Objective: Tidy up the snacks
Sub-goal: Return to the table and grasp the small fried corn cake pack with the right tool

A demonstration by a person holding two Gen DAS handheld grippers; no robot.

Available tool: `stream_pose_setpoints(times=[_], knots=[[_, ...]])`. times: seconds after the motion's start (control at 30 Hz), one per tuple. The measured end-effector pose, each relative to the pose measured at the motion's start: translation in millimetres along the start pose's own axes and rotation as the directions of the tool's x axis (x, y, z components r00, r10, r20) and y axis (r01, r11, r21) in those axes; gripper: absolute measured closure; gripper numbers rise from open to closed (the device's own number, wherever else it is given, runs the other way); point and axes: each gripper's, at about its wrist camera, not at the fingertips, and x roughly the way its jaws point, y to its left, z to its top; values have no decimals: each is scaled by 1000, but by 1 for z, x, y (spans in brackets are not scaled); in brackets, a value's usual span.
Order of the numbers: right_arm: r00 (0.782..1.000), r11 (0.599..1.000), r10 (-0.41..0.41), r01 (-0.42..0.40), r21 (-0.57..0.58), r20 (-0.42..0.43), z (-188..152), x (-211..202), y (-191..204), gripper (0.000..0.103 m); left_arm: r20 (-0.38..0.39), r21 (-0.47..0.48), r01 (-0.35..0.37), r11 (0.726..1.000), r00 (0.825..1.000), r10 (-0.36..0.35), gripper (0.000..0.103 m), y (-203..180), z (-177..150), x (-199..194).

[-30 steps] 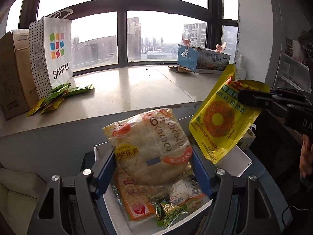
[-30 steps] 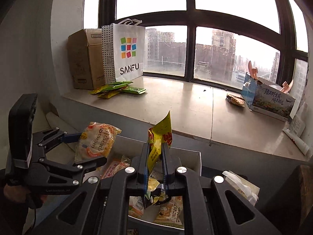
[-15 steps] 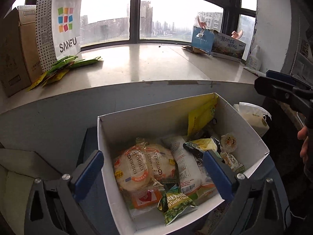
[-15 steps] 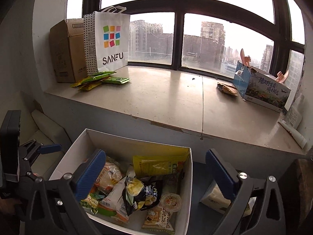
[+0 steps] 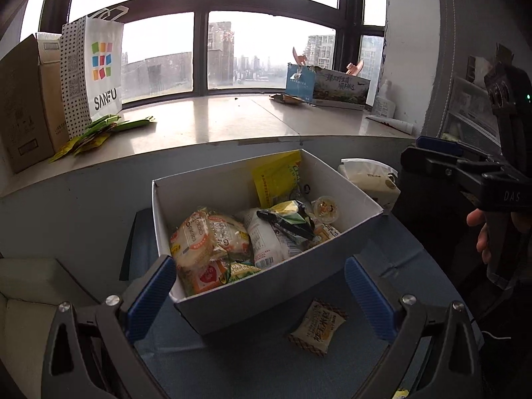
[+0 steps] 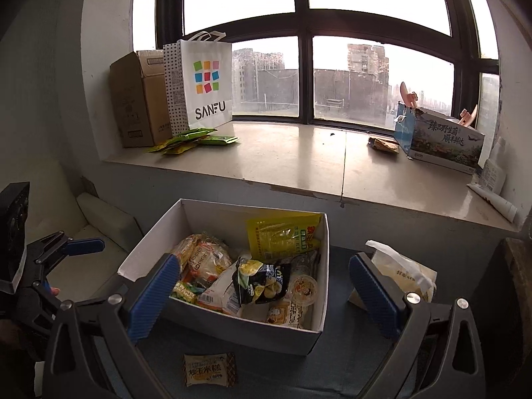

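A white cardboard box (image 5: 276, 286) (image 6: 246, 332) sits on a blue surface and holds several snack packets: a round cracker pack (image 5: 196, 242) (image 6: 206, 259), a yellow pouch (image 5: 277, 179) (image 6: 282, 236), a black-and-yellow chip bag (image 6: 262, 279) and a small cup (image 6: 302, 287). My left gripper (image 5: 262, 296) is open and empty, above the box's near side. My right gripper (image 6: 266, 296) is open and empty, above the box. A small rice-cake packet (image 5: 317, 327) (image 6: 209, 369) lies on the blue surface outside the box.
A window ledge (image 6: 299, 156) behind the box carries a brown carton (image 6: 136, 99), a white SANFU bag (image 6: 206, 83), green and yellow sachets (image 6: 196, 139) and a blue printed box (image 6: 439, 136). A white plastic bag (image 6: 402, 272) lies right of the box.
A second ago my left gripper held the cracker pack and my right held the yellow pouch. Both opened; both snacks now lie in the box. Both grippers have pulled back.
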Motion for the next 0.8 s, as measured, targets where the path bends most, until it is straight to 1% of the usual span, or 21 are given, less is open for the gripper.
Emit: stream_pose_setpoints(times=[0.07, 0.2, 0.23, 0.3, 0.33, 0.43, 0.5, 0.57, 0.63, 0.67, 0.8], knots=[[1000, 1000, 5, -5, 10, 4, -22, -17, 2, 0, 7, 6, 16, 1000, 1000, -16, 0, -9, -19, -15], [1000, 999, 24, -24, 33, 13, -76, -48, 9, 0, 11, 40, -11, 999, 1000, 11, 0, -29, -60, -41], [999, 998, 32, -33, 45, 11, -90, -53, 9, 0, 13, 38, 3, 999, 1000, -3, 0, -34, -70, -46], [998, 996, 57, -55, 71, -18, -115, -58, 10, 0, 3, 43, 51, 998, 999, -52, 0, -43, -88, -56], [998, 995, 61, -58, 77, -34, -126, -59, 11, 0, -1, 64, 64, 996, 998, -64, 0, -49, -95, -61], [996, 996, 65, -62, 58, -60, -154, -57, 17, 0, -8, 139, 51, 989, 999, -50, 0, -66, -113, -75], [994, 996, 70, -66, 53, -83, -167, -50, 19, 0, -15, 166, 56, 985, 998, -55, 0, -72, -119, -82], [990, 995, 89, -84, 52, -110, -173, -38, 21, 0, -40, 180, 62, 982, 998, -55, 0, -73, -121, -83], [987, 996, 88, -84, 37, -133, -175, -24, 26, 0, -48, 200, 42, 979, 998, -33, 0, -74, -123, -83], [986, 996, 88, -86, 24, -143, -176, -16, 29, 0, -52, 202, 37, 979, 998, -27, 0, -73, -123, -83], [973, 994, 101, -108, -23, -205, -174, 20, 41, 0, -63, 178, 56, 982, 997, -46, 0, -68, -123, -82]])
